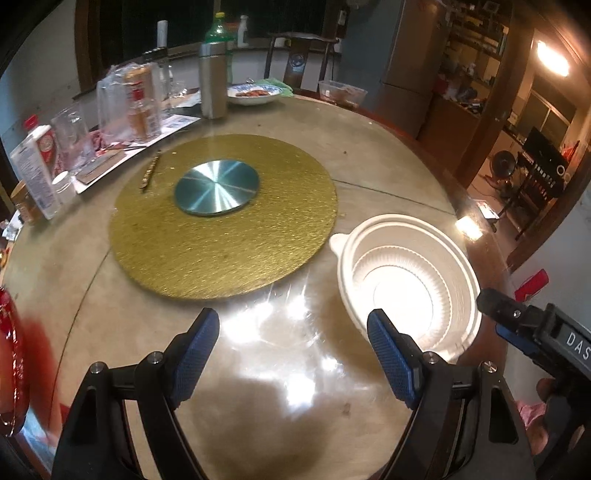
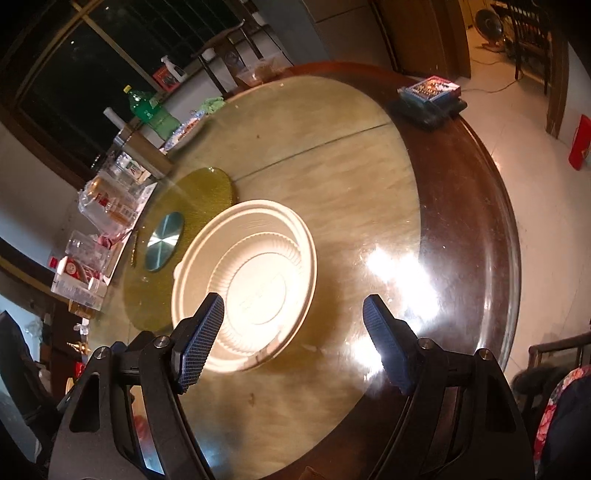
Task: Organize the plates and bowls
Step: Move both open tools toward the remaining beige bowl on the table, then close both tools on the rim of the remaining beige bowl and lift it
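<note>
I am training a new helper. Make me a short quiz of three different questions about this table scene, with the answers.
1. True or false: the left tool holds the white bowl.
2. The bowl sits: A) on the gold mat; B) beside the mat, on the table; C) on the steel disc.
3. Fill in: the bowl is ____ (full or empty).

Key: 1 false, both the left and right tool are open and hold nothing; 2 B; 3 empty.

A gold round mat lies on the table with a shiny metal disc at its middle. Behind it stand a steel flask, a green bottle and clear glasses. A blue box sits near the table's rim.
</note>
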